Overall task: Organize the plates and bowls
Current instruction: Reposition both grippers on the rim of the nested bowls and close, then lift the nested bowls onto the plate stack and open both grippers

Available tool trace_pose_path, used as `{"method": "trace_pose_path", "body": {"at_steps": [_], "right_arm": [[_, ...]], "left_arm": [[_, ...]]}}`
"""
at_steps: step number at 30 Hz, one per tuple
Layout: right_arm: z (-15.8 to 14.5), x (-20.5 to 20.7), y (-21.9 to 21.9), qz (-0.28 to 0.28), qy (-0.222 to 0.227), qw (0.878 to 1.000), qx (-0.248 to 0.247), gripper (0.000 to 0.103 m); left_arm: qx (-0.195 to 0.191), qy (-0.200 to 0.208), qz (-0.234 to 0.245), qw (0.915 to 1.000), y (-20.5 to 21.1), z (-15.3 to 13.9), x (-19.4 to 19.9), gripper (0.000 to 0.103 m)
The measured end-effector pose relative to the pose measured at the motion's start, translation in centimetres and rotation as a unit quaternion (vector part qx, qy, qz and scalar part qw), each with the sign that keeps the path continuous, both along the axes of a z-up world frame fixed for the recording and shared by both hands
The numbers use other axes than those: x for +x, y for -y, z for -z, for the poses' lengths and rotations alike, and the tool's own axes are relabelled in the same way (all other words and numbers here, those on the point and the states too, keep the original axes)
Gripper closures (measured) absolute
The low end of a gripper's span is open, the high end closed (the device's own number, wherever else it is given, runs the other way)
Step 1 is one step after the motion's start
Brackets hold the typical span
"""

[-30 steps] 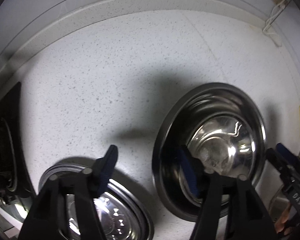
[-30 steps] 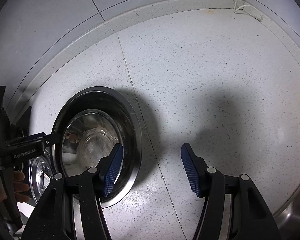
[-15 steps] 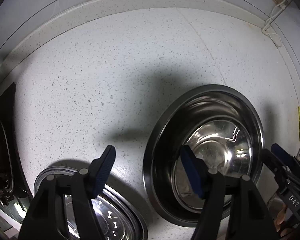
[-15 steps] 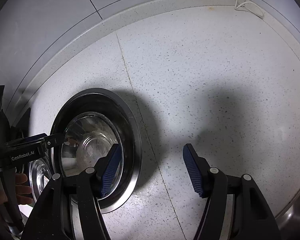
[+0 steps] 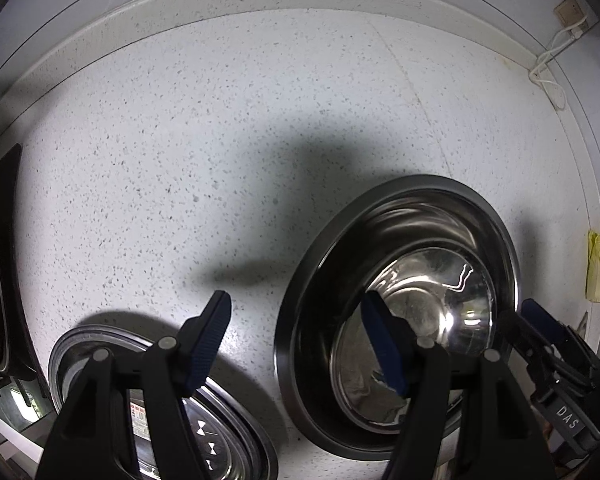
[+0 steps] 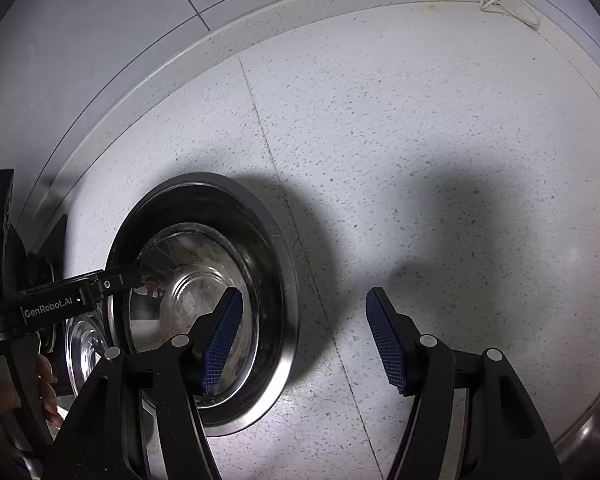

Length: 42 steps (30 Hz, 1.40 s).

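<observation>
My left gripper (image 5: 296, 340) hangs open astride the steel bowl's (image 5: 396, 256) nine-o'clock rim; my right gripper (image 6: 304, 338), also open and empty, straddles its three-o'clock rim. Step: rim grasp. Next, I judge, both close evenly before lifting.

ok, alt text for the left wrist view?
The open left gripper straddles the near rim of a large steel bowl on a speckled white counter; a smaller steel dish sits lower left.
</observation>
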State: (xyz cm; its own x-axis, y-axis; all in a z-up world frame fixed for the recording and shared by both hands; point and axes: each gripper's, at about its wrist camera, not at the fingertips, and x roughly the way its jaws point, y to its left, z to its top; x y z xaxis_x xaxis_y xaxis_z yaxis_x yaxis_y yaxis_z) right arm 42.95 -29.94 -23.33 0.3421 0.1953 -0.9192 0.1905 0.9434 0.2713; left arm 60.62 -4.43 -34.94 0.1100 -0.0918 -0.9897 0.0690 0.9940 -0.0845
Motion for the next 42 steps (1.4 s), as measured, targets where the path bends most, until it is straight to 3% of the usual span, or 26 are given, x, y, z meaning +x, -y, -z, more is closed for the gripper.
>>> {"method": "trace_pose_path", "body": {"at_steps": [6, 7, 9, 10, 11, 14, 23, 31, 42], "right_arm": [[0.2, -0.1, -0.3, -0.005, -0.004, 1.0, 0.004, 0.045], [0.2, -0.1, -0.4, -0.005, -0.005, 1.0, 0.005, 0.048], [0.3, -0.1, -0.5, -0.008, -0.01, 1.0, 0.006, 0.064], [0.4, -0.1, -0.6, -0.009, -0.012, 1.0, 0.01, 0.07], [0.4, -0.1, -0.7, -0.011, -0.011, 1.0, 0.019, 0.079], [0.2, -0.2, -1.7, -0.021, -0.011, 1.0, 0.01, 0.079], [-0.2, -0.7, -1.6, -0.007, -0.01, 1.0, 0.015, 0.079], [-2.8, -1.2, -2.5, -0.015, 0.014, 1.0, 0.006, 0.079], [-8.0, -1.5, -8.3, -0.071, 0.068, 0.995, 0.013, 0.079]], "left_arm": [[-0.001, -0.001, 0.001, 1.0, 0.0, 0.0, 0.1, 0.037], [-0.001, -0.001, 0.002, 1.0, 0.0, 0.0, 0.1, 0.037], [0.001, -0.001, 0.005, 1.0, 0.2, 0.1, -0.1, 0.041], [-0.003, 0.001, 0.009, 1.0, 0.3, 0.0, -0.2, 0.046], [-0.009, 0.003, 0.015, 0.9998, 0.6, -0.1, -0.4, 0.059], [0.016, 0.015, 0.037, 0.9991, 1.8, -0.4, -0.8, 0.062], [0.007, 0.013, 0.037, 0.9992, 1.5, -0.5, -1.9, 0.064], [0.008, 0.04, 0.026, 0.9988, 0.3, -3.0, -2.9, 0.064], [0.027, 0.098, -0.034, 0.9942, -7.4, -8.6, -6.2, 0.064]]}}
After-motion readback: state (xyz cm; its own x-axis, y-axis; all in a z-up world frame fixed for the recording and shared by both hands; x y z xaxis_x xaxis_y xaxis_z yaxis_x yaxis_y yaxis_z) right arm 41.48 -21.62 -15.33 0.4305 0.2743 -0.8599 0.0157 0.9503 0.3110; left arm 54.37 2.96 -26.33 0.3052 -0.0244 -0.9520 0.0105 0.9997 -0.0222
